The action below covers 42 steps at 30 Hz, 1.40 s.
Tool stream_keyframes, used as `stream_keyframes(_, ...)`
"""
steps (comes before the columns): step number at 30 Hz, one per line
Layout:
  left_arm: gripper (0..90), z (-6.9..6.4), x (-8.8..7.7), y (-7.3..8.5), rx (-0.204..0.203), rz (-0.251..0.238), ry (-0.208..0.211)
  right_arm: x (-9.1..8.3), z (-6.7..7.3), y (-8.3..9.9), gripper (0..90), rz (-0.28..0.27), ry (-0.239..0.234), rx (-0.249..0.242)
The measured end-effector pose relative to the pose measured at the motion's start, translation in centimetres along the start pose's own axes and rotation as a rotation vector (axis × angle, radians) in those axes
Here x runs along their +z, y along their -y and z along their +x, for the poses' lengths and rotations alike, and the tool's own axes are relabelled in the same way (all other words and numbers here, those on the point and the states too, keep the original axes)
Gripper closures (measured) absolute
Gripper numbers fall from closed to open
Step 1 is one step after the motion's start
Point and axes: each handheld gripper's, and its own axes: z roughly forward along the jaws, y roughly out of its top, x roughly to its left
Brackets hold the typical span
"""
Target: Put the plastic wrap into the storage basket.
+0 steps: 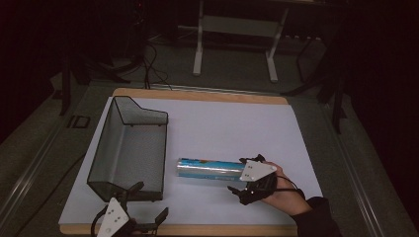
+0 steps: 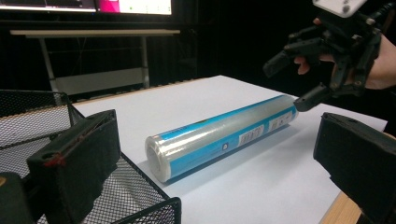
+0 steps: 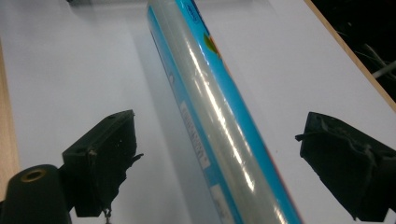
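a blue roll of clear film (image 1: 210, 168) is lying on its side on the white surface (image 1: 232, 123), just right of a black mesh basket (image 1: 129, 148). the right gripper (image 1: 243, 175) is straddling the roll's right end, fingers (image 3: 100, 161) standing apart on either side. the left gripper (image 1: 148, 205) is hovering near the basket's front corner, fingers (image 2: 77, 163) spread wide.
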Motion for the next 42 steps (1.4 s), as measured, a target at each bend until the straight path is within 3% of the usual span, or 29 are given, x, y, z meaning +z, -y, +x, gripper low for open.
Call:
stream_keyframes(3,1.1,0.0,0.0,0.0,-0.002,0.0,0.001,0.6,-0.4,-1.0,10.6,0.03,-0.031,-0.032)
stream_keyframes(15,1.2,0.1,0.0,0.0,-0.004,0.001,0.003,3.1,-1.4,-3.2,12.2,0.14,-0.165,-0.075)
stream_keyframes(24,1.1,0.1,-0.1,0.0,-0.004,0.001,0.007,6.2,-1.4,-4.1,12.9,0.264,-0.199,-0.135)
stream_keyframes(33,1.2,0.1,-0.1,0.0,0.005,0.004,0.002,8.6,-2.3,-4.6,14.2,0.349,-0.244,-0.142)
stream_keyframes(39,1.1,0.2,-0.2,0.0,0.012,0.007,-0.003,10.2,-2.7,-4.8,15.2,0.467,-0.28,-0.185)
stream_keyframes(42,1.1,0.2,-0.2,0.0,0.013,0.007,-0.002,10.9,-3.0,-5.0,20.0,0.52,-0.296,-0.187)
